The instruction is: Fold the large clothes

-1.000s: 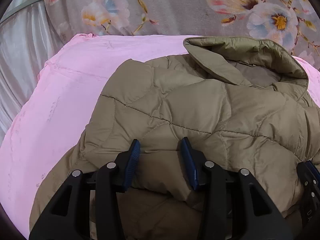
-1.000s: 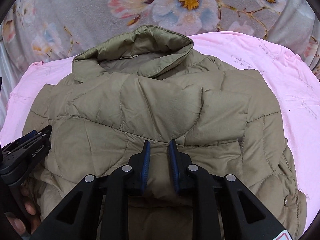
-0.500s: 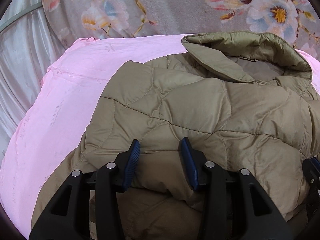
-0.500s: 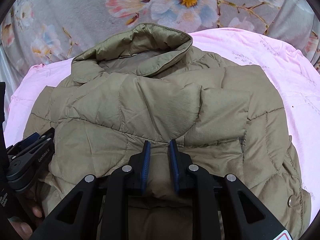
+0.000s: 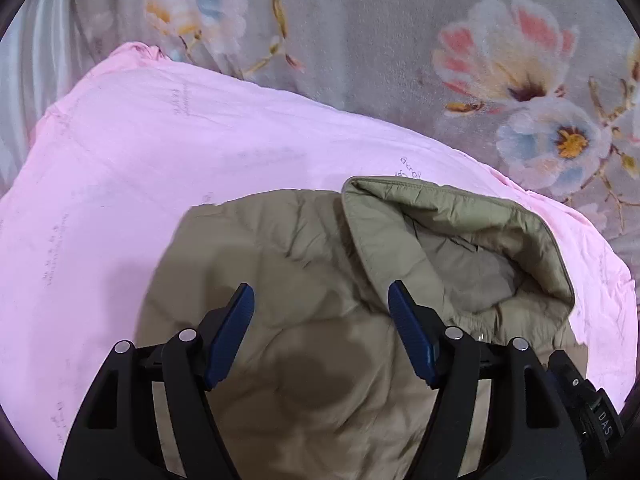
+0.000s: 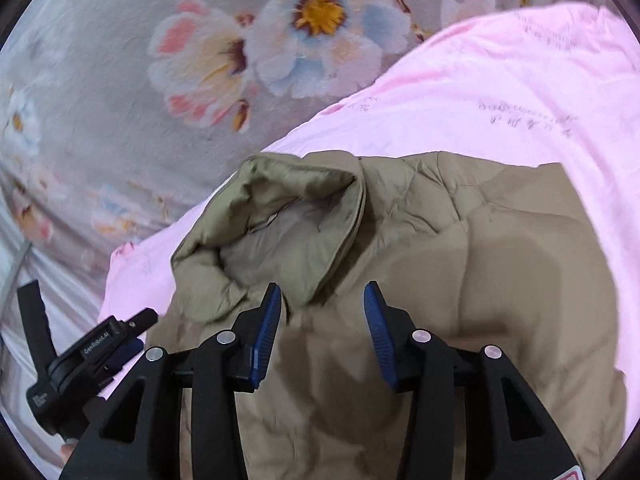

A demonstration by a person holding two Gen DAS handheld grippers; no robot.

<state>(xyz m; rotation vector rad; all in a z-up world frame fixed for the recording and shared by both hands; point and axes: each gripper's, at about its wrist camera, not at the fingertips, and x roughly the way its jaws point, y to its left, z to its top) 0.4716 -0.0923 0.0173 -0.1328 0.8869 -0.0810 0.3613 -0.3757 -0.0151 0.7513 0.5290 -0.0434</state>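
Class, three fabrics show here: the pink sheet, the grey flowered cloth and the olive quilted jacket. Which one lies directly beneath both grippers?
The olive quilted jacket, with its stand-up collar. It lies on the pink sheet; the flowered cloth lies beyond.

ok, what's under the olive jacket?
The olive jacket lies on a pink sheet, which shows on both sides and past the collar. Beyond it is floral fabric. What lies directly beneath the jacket is covered.

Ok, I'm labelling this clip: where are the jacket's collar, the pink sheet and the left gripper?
collar (image 5: 460, 216): left wrist view, on its folded outer rim.
pink sheet (image 5: 160, 160): left wrist view, on a bare stretch beyond the jacket.
left gripper (image 5: 320, 300): left wrist view, midway between its blue fingertips, jaws opening over the jacket.
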